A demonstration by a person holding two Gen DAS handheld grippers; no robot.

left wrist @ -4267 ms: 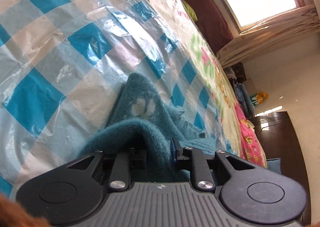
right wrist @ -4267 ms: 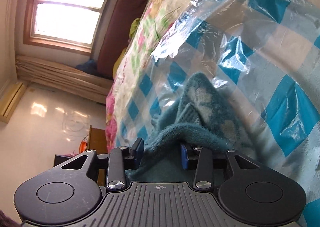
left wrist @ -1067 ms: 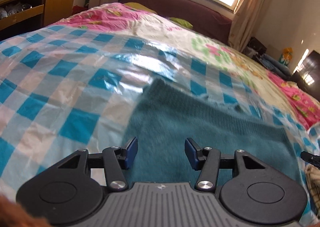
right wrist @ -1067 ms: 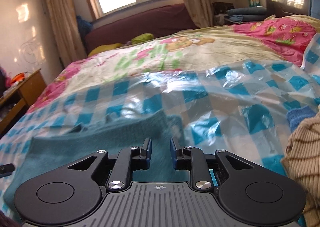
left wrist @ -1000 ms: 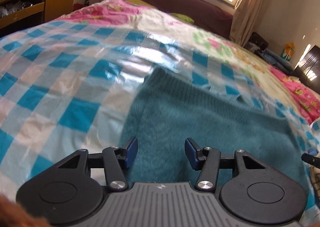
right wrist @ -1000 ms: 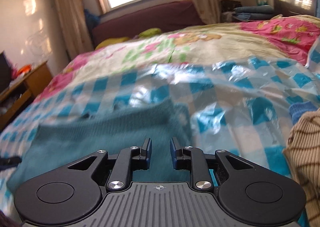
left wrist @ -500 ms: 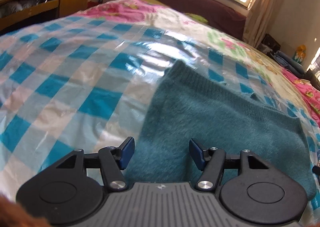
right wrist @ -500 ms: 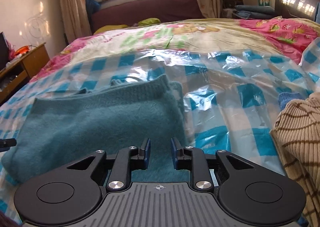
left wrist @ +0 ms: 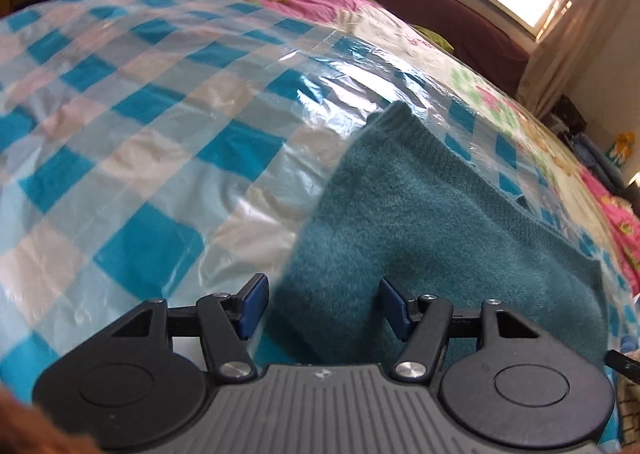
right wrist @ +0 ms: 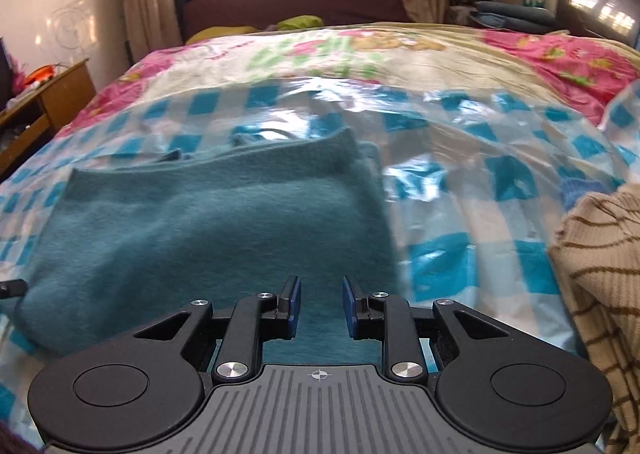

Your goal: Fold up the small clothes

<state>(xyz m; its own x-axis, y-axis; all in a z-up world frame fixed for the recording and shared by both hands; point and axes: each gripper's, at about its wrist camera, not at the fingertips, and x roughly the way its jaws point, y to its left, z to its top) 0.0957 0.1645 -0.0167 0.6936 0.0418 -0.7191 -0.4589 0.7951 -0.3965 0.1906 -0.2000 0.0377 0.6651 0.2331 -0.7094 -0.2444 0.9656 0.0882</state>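
Observation:
A teal knit sweater [left wrist: 440, 238] lies folded flat on the blue-checked plastic sheet [left wrist: 140, 141] that covers the bed. My left gripper [left wrist: 325, 306] hovers open over the sweater's near left corner; the fabric edge runs below, between the two blue pads, which do not touch it. In the right wrist view the sweater [right wrist: 208, 221] spreads out to the left. My right gripper [right wrist: 321, 310] sits above its near right part. Its jaws stand a narrow gap apart and are opening a little, with nothing pinched between them.
A beige knit garment with brown stripes [right wrist: 600, 274] lies at the right, with a small blue knit piece [right wrist: 576, 189] beside it. A flowered quilt [right wrist: 360, 49] covers the far bed. A wooden shelf [right wrist: 52, 93] stands to the left, and a dark headboard [right wrist: 600, 9] far right.
About four seconds ago both grippers held the sweater bunched and lifted; it now lies flat and released. In the last second the left jaws widened and slid towards its left edge.

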